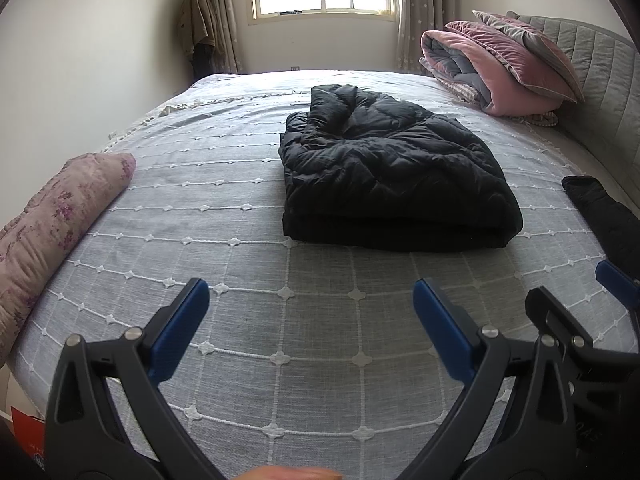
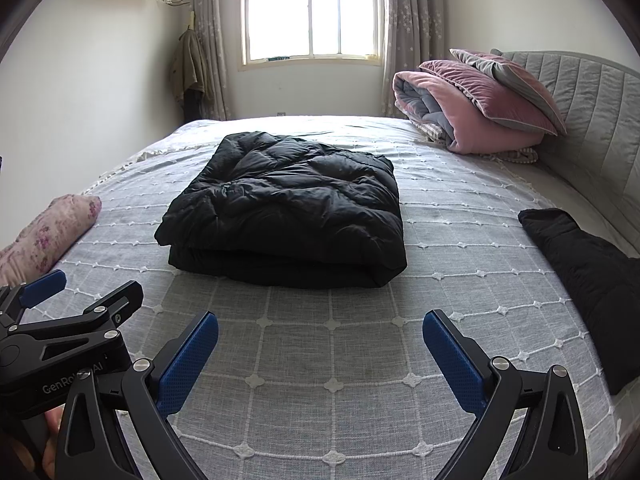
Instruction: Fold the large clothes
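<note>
While both jaws gape, black puffer jacket (image 2: 288,208) folded, puffy, on bedspread (image 2: 360,360).

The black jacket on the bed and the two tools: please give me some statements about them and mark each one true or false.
1. The black jacket lies folded in a compact stack on the bed cover. True.
2. The left tool is shut on the jacket. False: it is open, holds nothing, and is short of the jacket.
3. The right tool is open and empty. True.
4. The pink quilt lies on top of the jacket. False: it is apart from it, by the headboard.
5. Another dark garment lies at the right of the bed. True.
</note>
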Demonstrator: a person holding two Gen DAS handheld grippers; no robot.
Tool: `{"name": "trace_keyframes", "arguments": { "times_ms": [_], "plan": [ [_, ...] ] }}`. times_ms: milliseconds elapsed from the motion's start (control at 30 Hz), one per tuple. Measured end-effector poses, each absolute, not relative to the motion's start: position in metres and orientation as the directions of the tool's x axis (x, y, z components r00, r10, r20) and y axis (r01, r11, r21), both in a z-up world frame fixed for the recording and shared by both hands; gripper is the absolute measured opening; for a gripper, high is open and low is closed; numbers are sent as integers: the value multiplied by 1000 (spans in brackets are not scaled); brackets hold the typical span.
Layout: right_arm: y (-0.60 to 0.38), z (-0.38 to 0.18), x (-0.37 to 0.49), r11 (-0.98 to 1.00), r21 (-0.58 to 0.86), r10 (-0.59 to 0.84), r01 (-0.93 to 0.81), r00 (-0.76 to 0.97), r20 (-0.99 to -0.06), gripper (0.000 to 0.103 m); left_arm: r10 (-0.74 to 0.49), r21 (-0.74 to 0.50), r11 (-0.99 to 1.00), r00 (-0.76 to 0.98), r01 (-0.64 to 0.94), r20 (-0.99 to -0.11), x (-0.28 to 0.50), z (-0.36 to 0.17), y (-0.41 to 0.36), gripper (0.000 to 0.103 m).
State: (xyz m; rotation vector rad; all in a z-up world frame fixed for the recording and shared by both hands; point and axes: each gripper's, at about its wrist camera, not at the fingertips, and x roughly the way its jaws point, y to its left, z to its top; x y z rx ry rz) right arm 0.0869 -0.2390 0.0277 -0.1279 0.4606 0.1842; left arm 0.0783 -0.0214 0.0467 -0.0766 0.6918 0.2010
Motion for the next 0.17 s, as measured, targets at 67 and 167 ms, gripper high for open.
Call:
{"name": "trace_keyframes", "arguments": {
  "times_ms": [67, 167],
  "plan": [
    [-239, 28, 87, 976, -81, 147, -205, 880, -452, 103, 158, -5, 978, 752, -209, -639, 78, 46, -21, 101],
    [-239, 28, 87, 975, -81, 148, -205, 880, -452, 103, 157, -5, 978, 751, -209, -641, 78, 46, -21, 101]
  ]
}}
